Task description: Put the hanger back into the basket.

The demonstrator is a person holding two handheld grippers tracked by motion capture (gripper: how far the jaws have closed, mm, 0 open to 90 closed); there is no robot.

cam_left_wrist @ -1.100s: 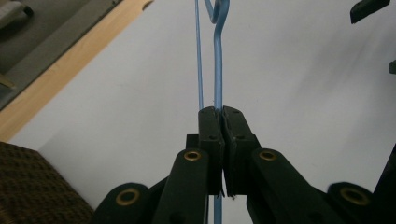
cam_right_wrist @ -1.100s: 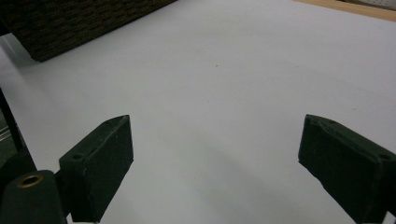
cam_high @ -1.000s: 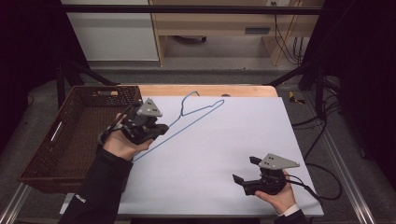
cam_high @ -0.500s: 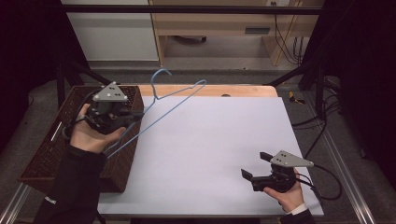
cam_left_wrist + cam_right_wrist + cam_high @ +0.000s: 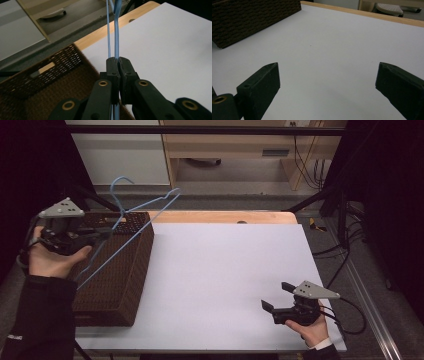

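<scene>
At the left edge of the table, my left gripper (image 5: 102, 234) is clamped tight on the blue wire hanger (image 5: 131, 226), its jaws pinched on the thin rod with no gap between them, holding it in the air above the brown wicker basket (image 5: 131, 270) with the hook (image 5: 119, 187) uppermost at the far end. At the near right, my right gripper (image 5: 278, 296) rests over the white tabletop (image 5: 220, 270) with its jaws spread wide and nothing between them. I judge the hanger to be light and springy rather than rigid: thin coated wire that could swivel or slip in a pinch on one rod, so a hold close to a bend, or where two runs pass side by side, should steady it best. The open frame could also catch on the basket's weave or rim on the way in. In the left gripper view, two blue strands (image 5: 117, 30) rise from the jaws and are cut off at the top edge; whether both are gripped I cannot tell. The lower end of the hanger disappears against the dark weave and my sleeve, and the basket's inside is hard to make out.
</scene>
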